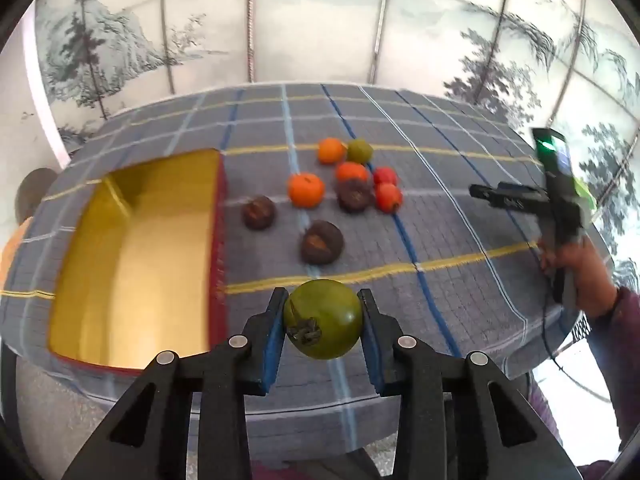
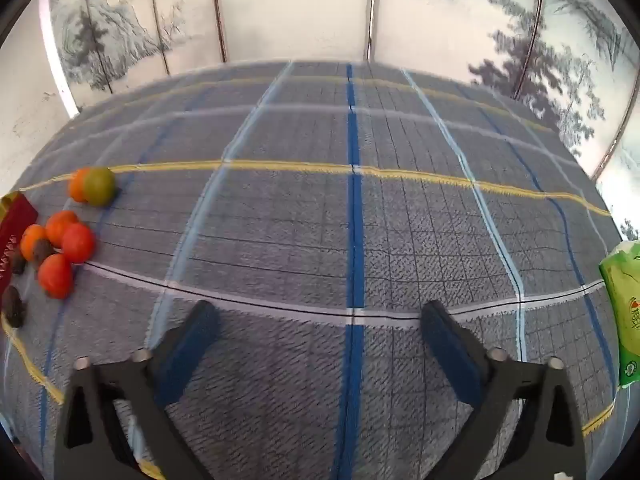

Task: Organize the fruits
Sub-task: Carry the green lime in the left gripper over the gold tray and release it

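Left gripper (image 1: 323,310) pinches a green fruit (image 1: 323,319) at lower centre, beside the gold box (image 1: 132,256) at left; smooth and round, it looks firm, light, best held across its middle; right gripper (image 2: 318,322) spread, empty.

Three orange fruits (image 1: 305,189), two red (image 1: 388,197), two green (image 1: 323,319) (one gripped), three brown (image 1: 322,242).

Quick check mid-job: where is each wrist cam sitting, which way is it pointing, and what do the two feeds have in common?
Left wrist: on the left gripper, looking forward across the table at the gold box; its fingers clamp a green fruit; the person's right hand shows.
Right wrist: on the right gripper, open over bare plaid cloth.
Shared: the fruit pile, cloth, painted wall.
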The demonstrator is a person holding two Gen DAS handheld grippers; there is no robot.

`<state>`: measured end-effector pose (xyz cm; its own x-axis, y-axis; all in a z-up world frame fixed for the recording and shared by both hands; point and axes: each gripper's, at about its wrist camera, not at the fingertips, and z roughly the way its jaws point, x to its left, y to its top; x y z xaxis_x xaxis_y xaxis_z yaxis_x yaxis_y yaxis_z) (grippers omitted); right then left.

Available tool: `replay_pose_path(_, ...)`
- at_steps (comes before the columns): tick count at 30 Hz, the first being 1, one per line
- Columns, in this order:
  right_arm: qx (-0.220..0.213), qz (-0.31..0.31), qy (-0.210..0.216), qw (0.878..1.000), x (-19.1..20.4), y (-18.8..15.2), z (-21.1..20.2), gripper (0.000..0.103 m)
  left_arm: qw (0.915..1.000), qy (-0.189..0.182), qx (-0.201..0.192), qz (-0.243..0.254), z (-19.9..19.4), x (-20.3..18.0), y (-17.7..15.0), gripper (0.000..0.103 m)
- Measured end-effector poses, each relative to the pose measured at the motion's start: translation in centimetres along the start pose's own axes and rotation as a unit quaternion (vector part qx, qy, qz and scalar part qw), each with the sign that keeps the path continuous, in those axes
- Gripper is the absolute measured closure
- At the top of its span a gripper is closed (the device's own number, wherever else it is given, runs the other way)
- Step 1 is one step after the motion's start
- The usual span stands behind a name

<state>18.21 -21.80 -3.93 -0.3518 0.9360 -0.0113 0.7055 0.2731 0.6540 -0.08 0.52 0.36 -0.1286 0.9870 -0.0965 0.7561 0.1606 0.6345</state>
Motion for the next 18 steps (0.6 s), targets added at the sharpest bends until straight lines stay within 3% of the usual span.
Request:
replay_pose_path(1,-0.015,-0.009,0.028,0.999,1.0,-0.2,-1.2,0.036,1.0,0.003,-0.004,-0.003,-0.3,0.5,0.2,0.067)
replay_pose_path(3,-0.04,-0.035,0.069,0.996,3.3,-0.8,-3.5,0.035,0.9998,0.007,-0.013,-0.011,-0.8,1.7,0.7,0.067)
replay_pose_path(6,-0.067,-0.103,0.156,0.98,8.9,-1.6,-7.0,0.035,0.9994,0.021,-0.02,-0.022,-1.6,2.7,0.5,0.067)
replay_pose_path(9,-0.047,-0.146,0.236,0.96,14.6,-2.0,-7.8,0.041,0.9986,0.027,-0.019,-0.041,-2.0,4.3,0.3,0.067)
replay_pose_path(13,-0.026,-0.201,0.239,0.95,21.3,-2.7,-6.2,0.044,0.9976,0.045,-0.022,-0.049,-3.1,6.4,0.1,0.067)
replay_pose_path(18,0.003,-0.213,0.229,0.95,24.5,-2.4,-3.5,0.044,0.9968,0.057,-0.04,-0.038,-2.9,8.2,0.4,0.067)
